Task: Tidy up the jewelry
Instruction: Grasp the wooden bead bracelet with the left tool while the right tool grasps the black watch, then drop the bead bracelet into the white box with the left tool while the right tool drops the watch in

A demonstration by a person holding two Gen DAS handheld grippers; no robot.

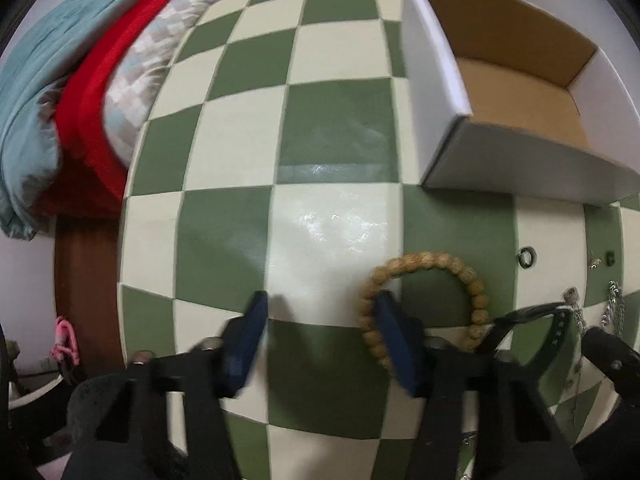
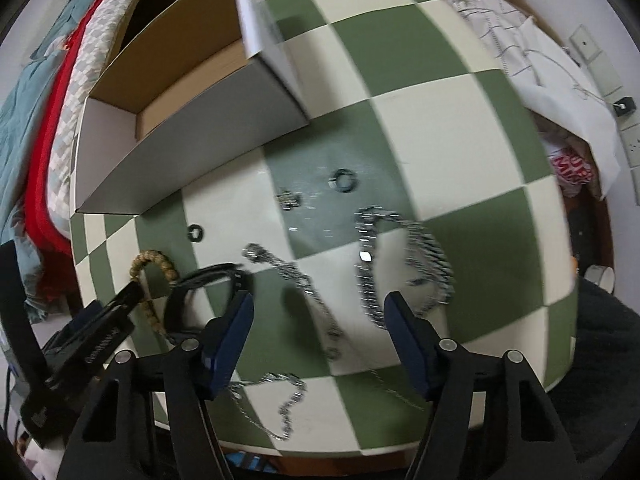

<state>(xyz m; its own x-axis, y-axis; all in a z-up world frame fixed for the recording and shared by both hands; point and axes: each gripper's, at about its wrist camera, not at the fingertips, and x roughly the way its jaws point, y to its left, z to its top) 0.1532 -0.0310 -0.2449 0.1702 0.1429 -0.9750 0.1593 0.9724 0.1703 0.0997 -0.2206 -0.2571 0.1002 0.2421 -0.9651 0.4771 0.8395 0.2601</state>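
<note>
A wooden bead bracelet (image 1: 452, 276) lies on the green and cream checkered table (image 1: 320, 140). My left gripper (image 1: 322, 304) is open and empty; its right finger tip sits inside the bracelet's loop. A black strap (image 1: 532, 316) lies right of the bracelet. An open white cardboard box (image 1: 520, 92) stands at the back right. In the right wrist view, my right gripper (image 2: 318, 304) is open and empty above silver chains (image 2: 404, 256). A dark ring (image 2: 343, 181), a small ring (image 2: 195, 233), a small metal piece (image 2: 289, 199), the bracelet (image 2: 158, 266) and the box (image 2: 192, 120) show there too.
Folded blue, red and checked bedding (image 1: 72, 92) lies left of the table. White cloth (image 2: 532, 52) and wall sockets (image 2: 600, 68) are at the right. Another thin chain (image 2: 280, 400) lies near the table's front edge.
</note>
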